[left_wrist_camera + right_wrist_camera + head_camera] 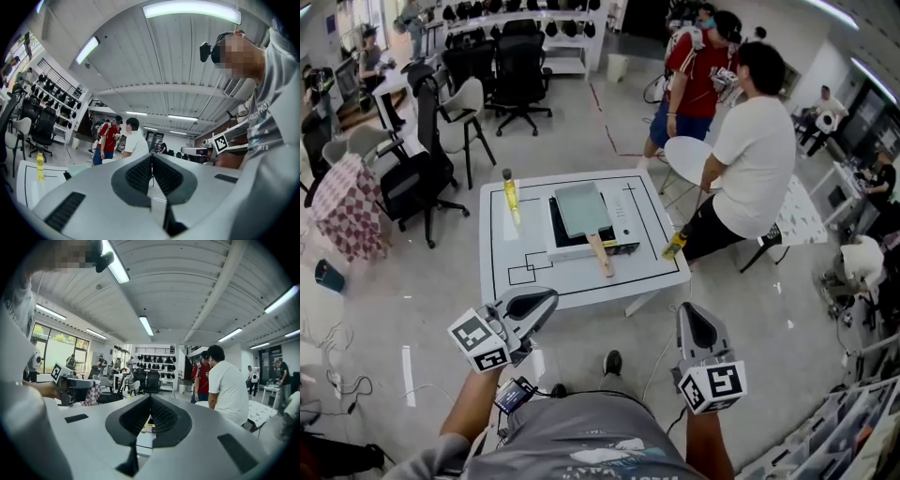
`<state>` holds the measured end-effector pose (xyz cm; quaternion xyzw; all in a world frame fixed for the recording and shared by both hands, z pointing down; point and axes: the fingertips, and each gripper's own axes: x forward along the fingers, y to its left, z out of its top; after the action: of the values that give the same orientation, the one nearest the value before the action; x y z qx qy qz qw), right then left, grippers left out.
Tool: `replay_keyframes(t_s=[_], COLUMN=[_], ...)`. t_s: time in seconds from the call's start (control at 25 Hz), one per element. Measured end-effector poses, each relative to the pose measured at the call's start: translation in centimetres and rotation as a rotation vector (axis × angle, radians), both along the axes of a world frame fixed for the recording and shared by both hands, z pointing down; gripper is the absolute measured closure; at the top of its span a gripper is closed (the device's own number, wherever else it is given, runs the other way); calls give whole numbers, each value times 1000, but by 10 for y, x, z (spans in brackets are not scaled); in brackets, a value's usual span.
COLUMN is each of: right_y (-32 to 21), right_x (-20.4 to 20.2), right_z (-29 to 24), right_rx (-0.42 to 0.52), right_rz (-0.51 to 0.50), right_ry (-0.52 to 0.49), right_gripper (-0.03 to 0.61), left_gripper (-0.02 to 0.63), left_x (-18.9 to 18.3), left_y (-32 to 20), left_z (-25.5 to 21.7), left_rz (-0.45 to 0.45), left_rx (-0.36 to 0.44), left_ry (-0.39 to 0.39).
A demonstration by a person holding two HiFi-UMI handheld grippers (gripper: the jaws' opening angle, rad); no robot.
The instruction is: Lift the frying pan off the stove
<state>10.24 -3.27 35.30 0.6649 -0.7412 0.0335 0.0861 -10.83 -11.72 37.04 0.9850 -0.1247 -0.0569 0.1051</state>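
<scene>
Left gripper (546,300) clenched, jaws pressed together on nothing; right gripper (690,311) also closed tip to tip and empty, both held in the air just short of the near edge of the white table (581,281), well apart from each other. Frying pan (581,206), pale green and rectangular, sits on the stove (625,217) well ahead of both claws, ahead-right of the left one and ahead-left of the right one, wooden handle (602,253) pointing back toward the gap between them. Yellow bottle (511,194) stands upright beyond the left claw, left of the stove
</scene>
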Motion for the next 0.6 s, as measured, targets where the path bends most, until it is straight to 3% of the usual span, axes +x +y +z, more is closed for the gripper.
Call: replay_keyframes(t_s=[0.6], right_y=[-124], right_x=[58], right_z=[10], right_rx=[10], right_rz=[-264], right_ry=[-34], right_gripper=[566], left_gripper=[615], left_x=[47], left_y=[-59], left_z=[8], left_rz=[-257], left_rx=[-15], left_ry=[-30])
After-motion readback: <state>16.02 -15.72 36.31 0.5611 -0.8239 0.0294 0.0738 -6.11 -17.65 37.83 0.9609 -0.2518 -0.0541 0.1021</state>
